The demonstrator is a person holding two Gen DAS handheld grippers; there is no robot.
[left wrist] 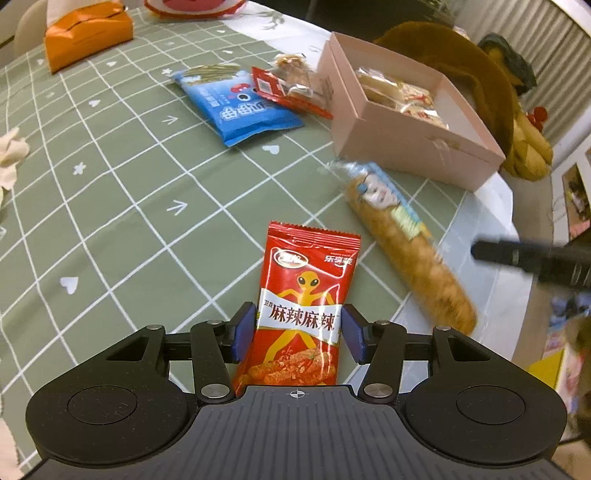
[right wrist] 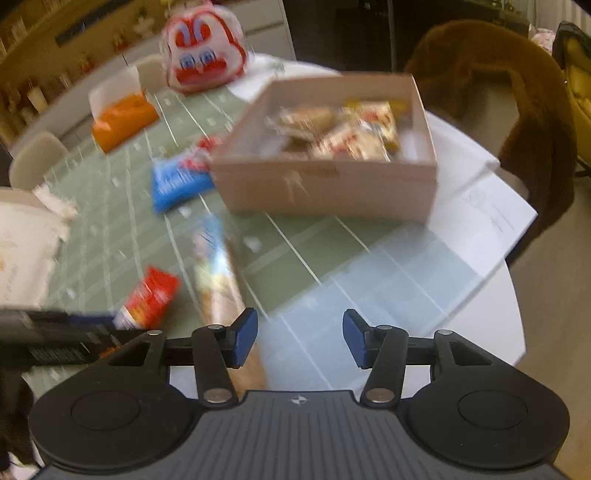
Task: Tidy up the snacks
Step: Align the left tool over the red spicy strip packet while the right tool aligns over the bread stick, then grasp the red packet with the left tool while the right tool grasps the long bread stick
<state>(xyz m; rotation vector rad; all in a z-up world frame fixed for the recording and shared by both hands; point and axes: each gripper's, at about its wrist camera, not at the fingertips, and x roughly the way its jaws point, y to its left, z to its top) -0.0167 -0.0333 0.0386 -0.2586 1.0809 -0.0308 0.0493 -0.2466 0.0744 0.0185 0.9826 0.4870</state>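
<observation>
A red spicy-snack packet [left wrist: 301, 302] lies on the green checked tablecloth between the open jaws of my left gripper [left wrist: 298, 328]; the blue pads stand beside its edges, contact unclear. A long biscuit roll [left wrist: 402, 243] lies to its right. A blue packet [left wrist: 243, 107] and a small red packet [left wrist: 284, 92] lie near the pink box [left wrist: 402, 147], which holds several wrapped snacks. My right gripper [right wrist: 299, 336] is open and empty above the table edge, beside the blurred biscuit roll [right wrist: 218, 280], facing the box [right wrist: 325, 184]. The red packet [right wrist: 151, 299] shows at left.
An orange pouch [left wrist: 86, 35] lies at the far left. A red-and-white plush bag [right wrist: 203, 48] stands at the table's far end. A brown-covered chair [right wrist: 517, 92] stands behind the box. White tissue [left wrist: 11, 155] lies at the left edge. The table edge [left wrist: 495, 258] is near right.
</observation>
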